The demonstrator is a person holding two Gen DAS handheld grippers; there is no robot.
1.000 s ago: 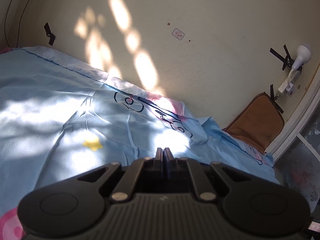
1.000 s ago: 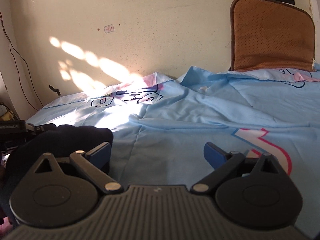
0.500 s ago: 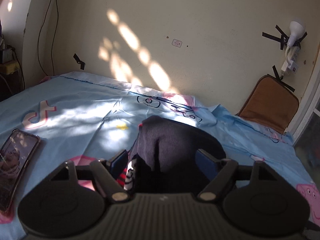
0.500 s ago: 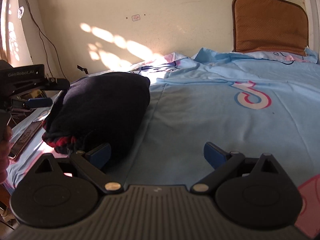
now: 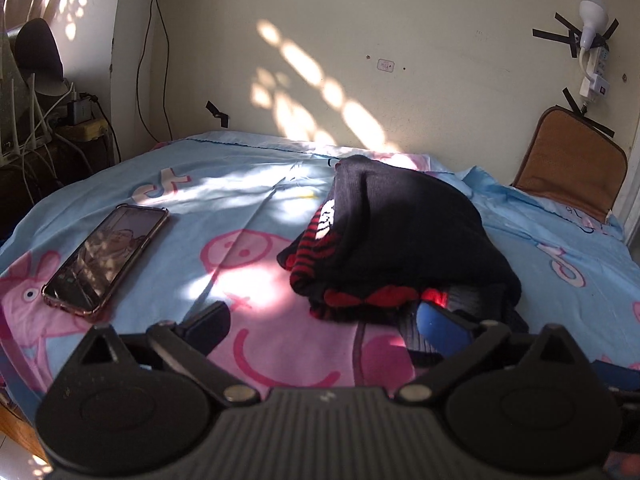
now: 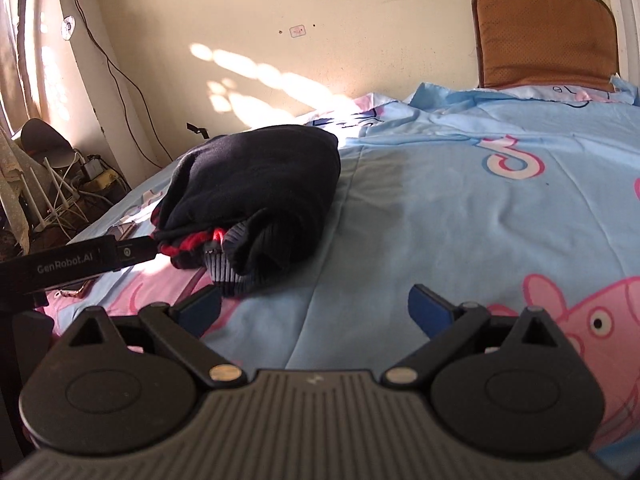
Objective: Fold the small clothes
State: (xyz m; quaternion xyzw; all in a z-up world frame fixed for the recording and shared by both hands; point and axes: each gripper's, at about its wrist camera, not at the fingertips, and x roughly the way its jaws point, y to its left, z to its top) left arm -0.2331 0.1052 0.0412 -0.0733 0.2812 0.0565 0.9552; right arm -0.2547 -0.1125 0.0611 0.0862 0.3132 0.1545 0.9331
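Note:
A folded dark sweater (image 5: 400,240) with red stripes lies in a thick bundle on the light blue cartoon bed sheet (image 5: 248,208). My left gripper (image 5: 324,320) sits just short of its near edge. Its jaws are opening wide and nothing is pressed between them; the right finger (image 5: 436,322) overlaps the sweater's ribbed hem. In the right wrist view the sweater (image 6: 260,184) lies ahead to the left. My right gripper (image 6: 314,304) stands open over bare sheet (image 6: 460,208) beside it, holding nothing. A finger of the left gripper (image 6: 80,260) reaches toward the bundle from the left.
A phone (image 5: 108,252) in a pink case lies face up on the sheet left of the sweater. A brown cushion (image 5: 572,164) leans against the wall at the bed's far right. Cables and a router (image 5: 40,140) crowd the left corner.
The left gripper went from shut to wide open and drew back from the wall, so the folded sweater now lies in front of it. The right gripper also pulled back, staying open.

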